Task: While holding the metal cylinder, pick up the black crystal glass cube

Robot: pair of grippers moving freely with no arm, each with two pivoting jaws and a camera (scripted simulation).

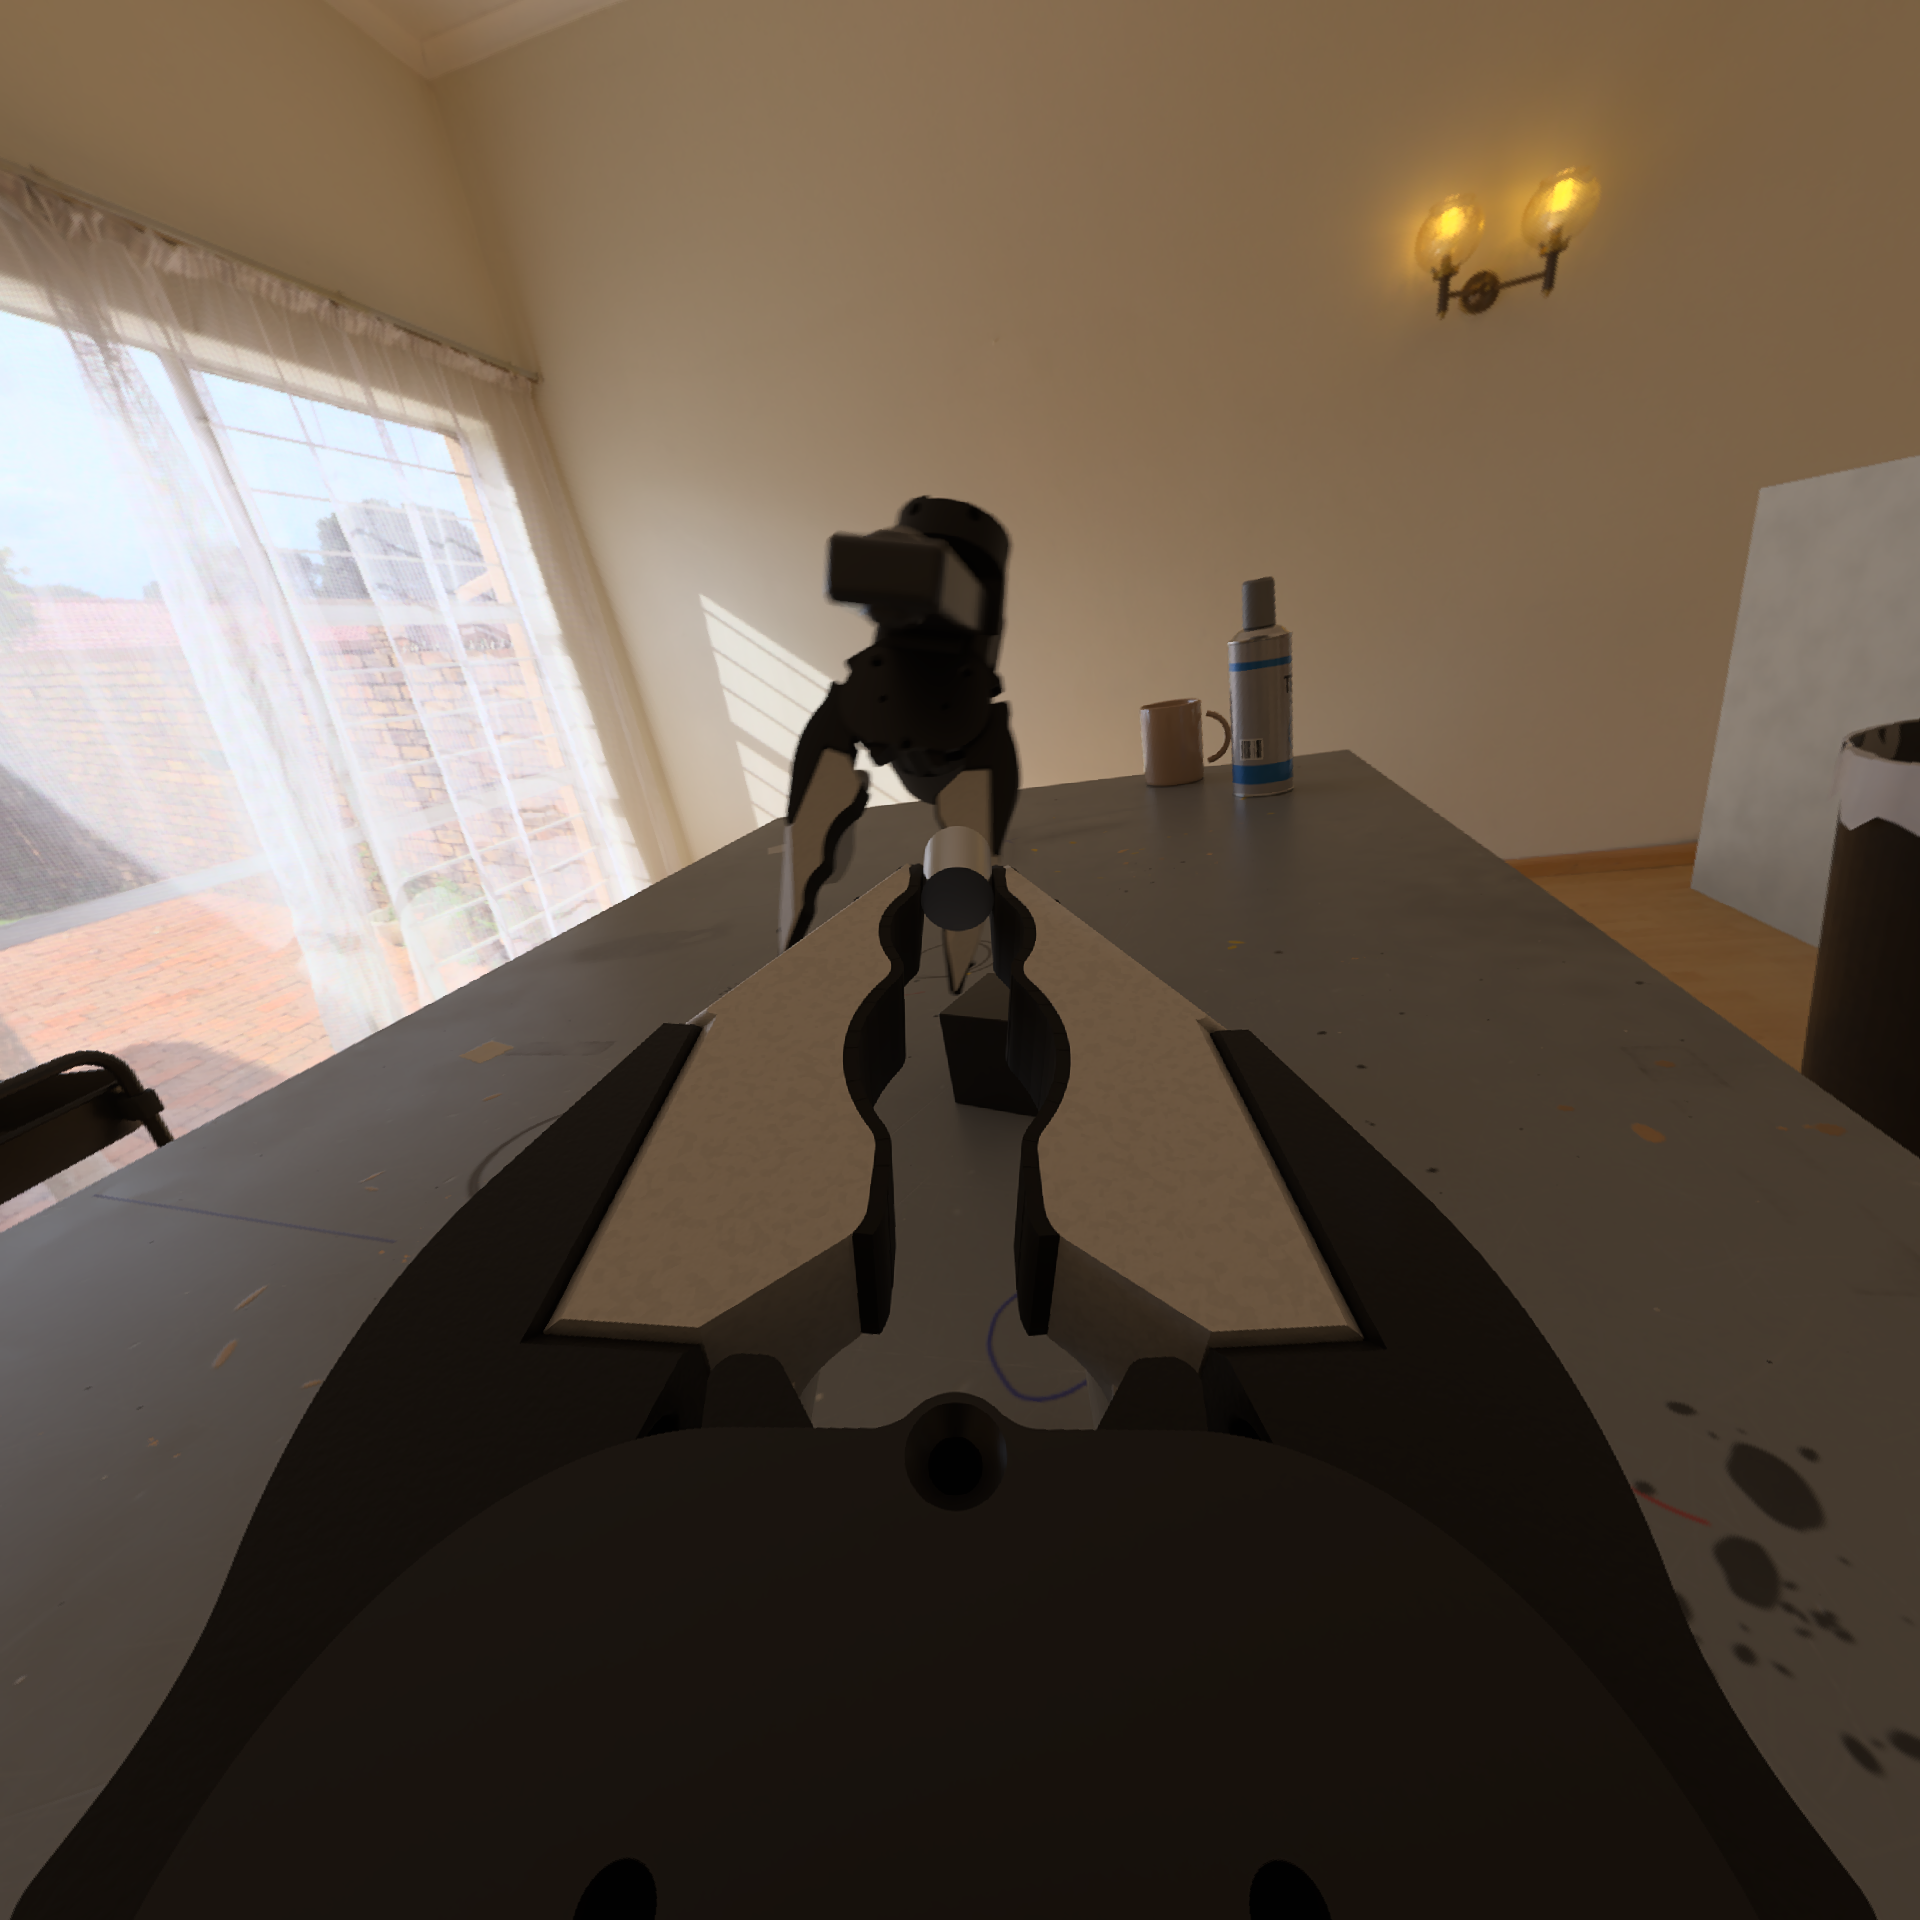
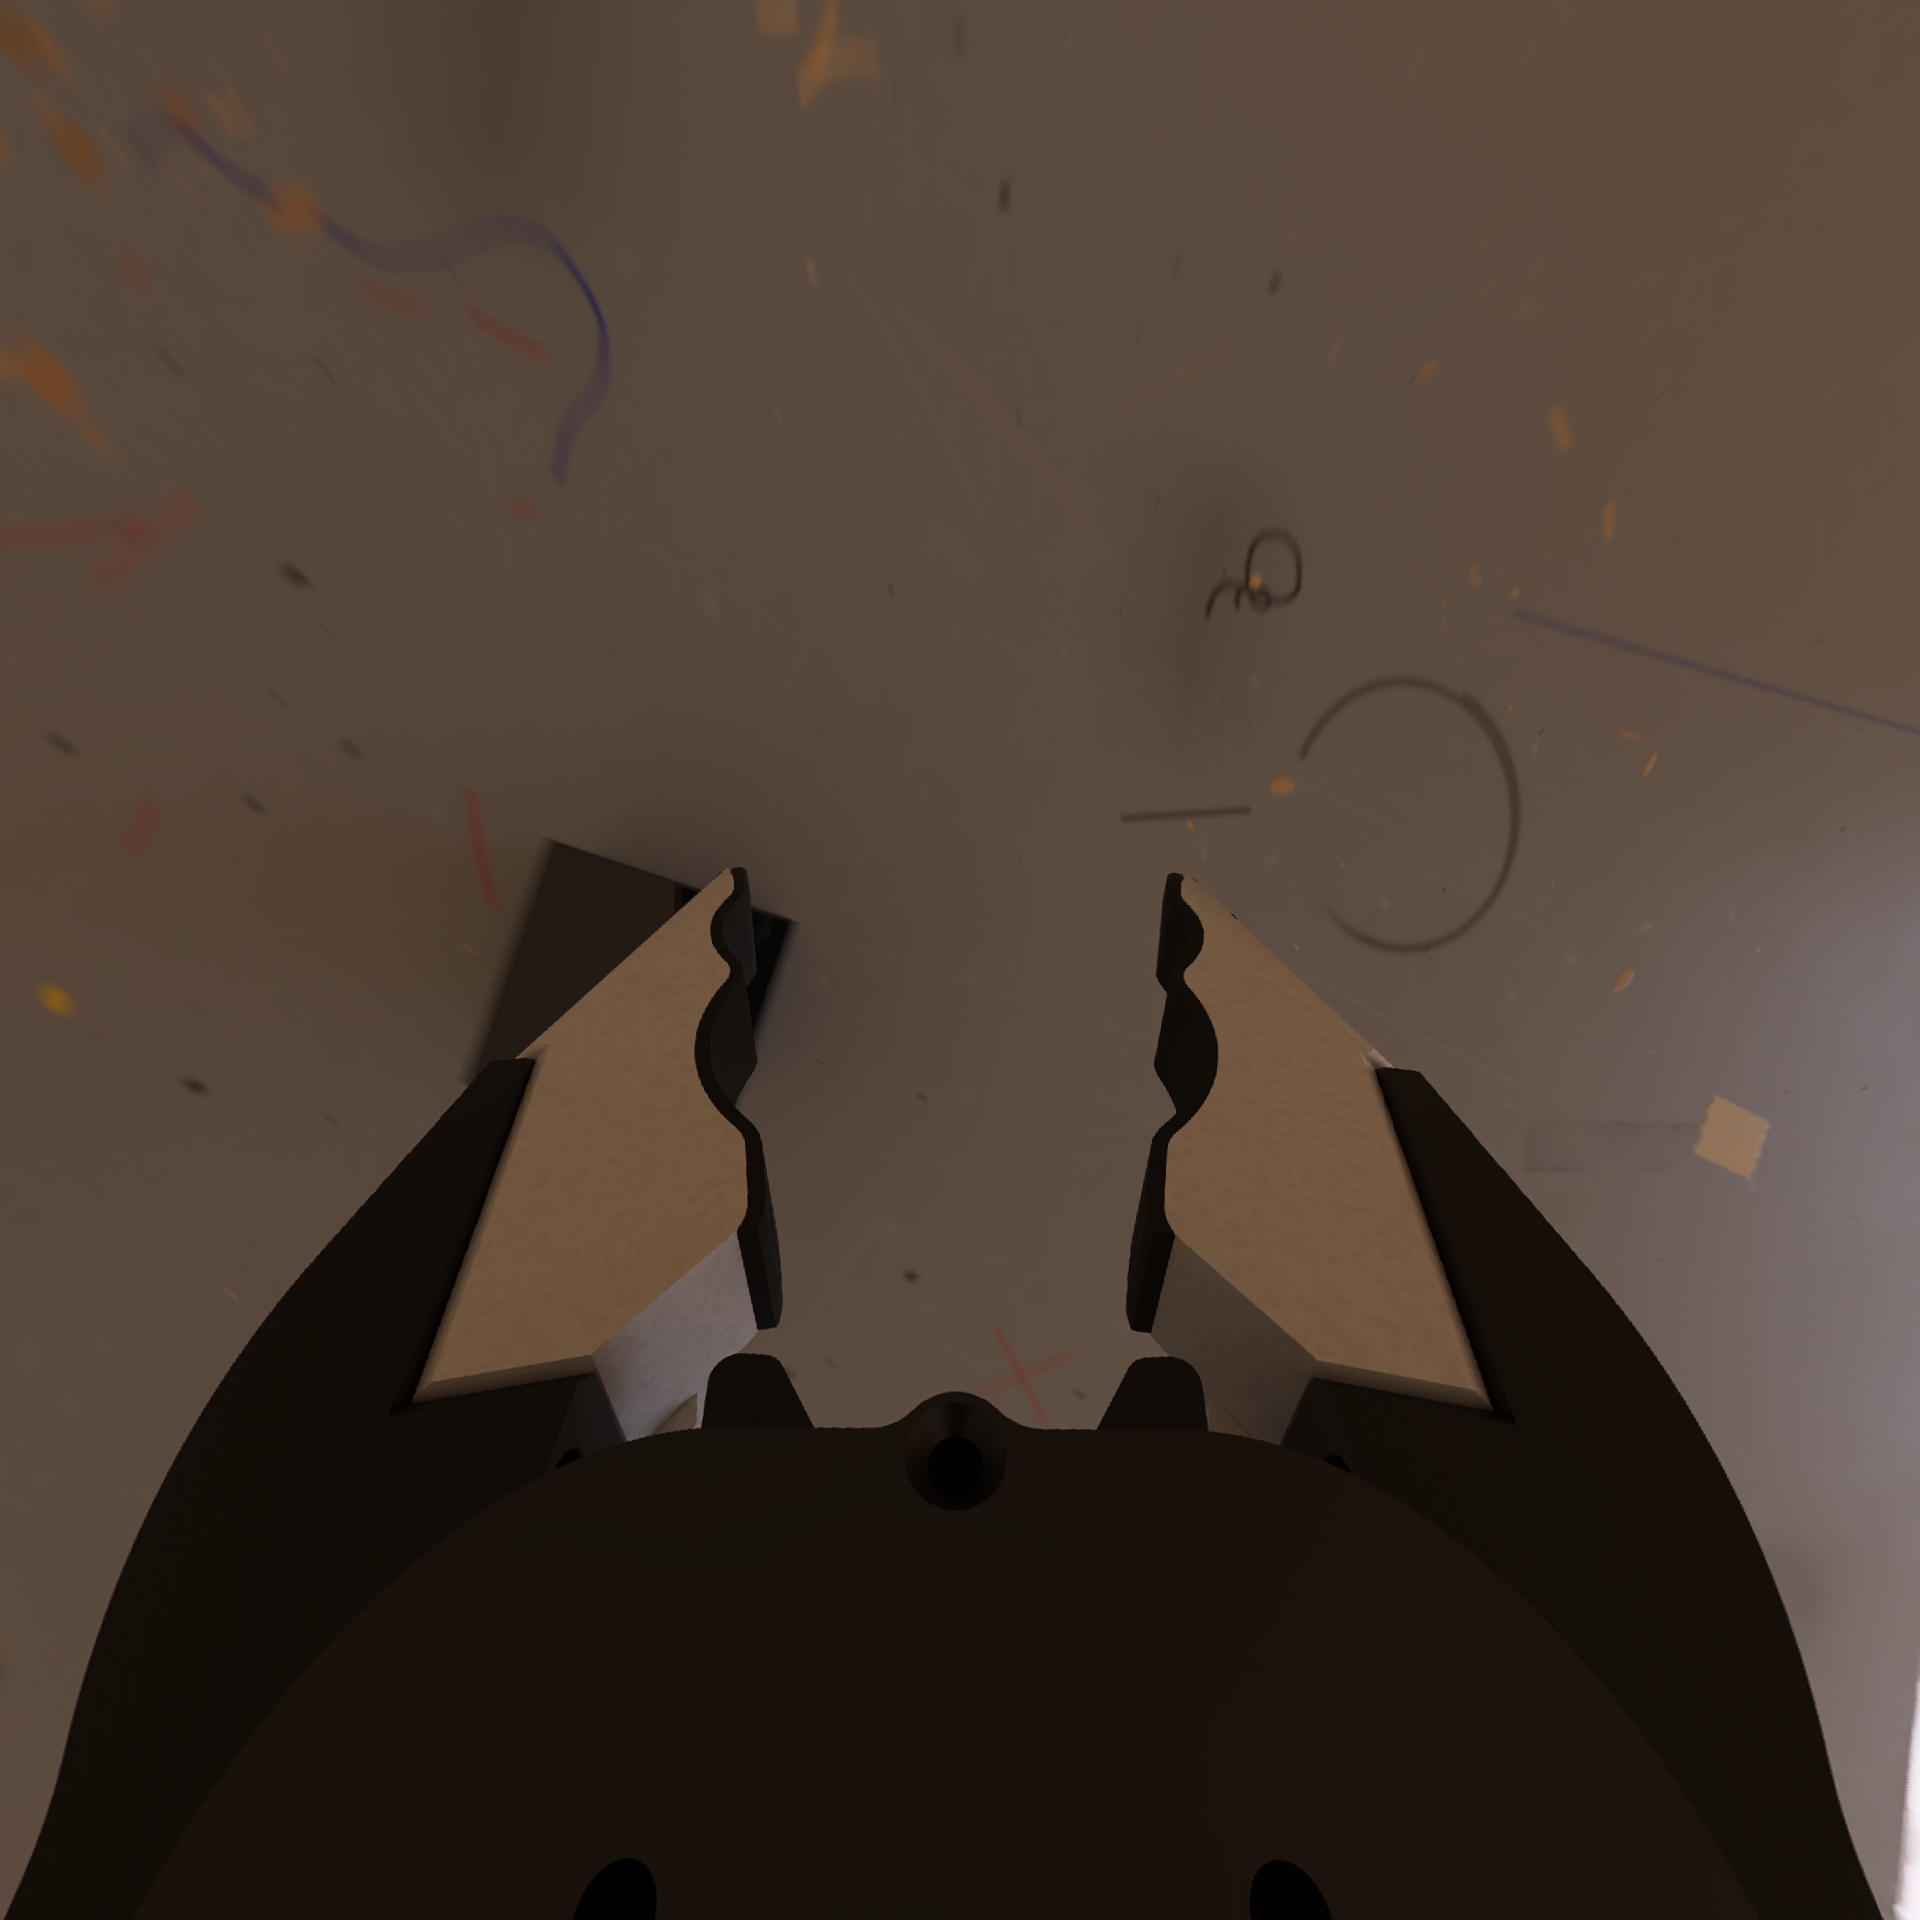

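My left gripper [image 1: 958,888] is shut on the metal cylinder [image 1: 958,878], which it holds by the fingertips above the grey table [image 1: 1351,987]. The black cube [image 1: 982,1055] stands on the table below and just beyond the cylinder, seen between my left fingers. My right gripper [image 1: 878,951] hangs over the table behind the cylinder, open and pointing down. In the right wrist view the right gripper [image 2: 956,883] is open and empty above the table [image 2: 935,520]. There the black cube [image 2: 592,935] lies left of the gap, partly hidden behind the left finger [image 2: 623,1143].
A beige mug [image 1: 1174,743] and a spray can [image 1: 1260,691] stand at the table's far end. A dark bin [image 1: 1870,935] and a white board [image 1: 1818,707] are to the right. A chair [image 1: 73,1112] is at the left, by the window.
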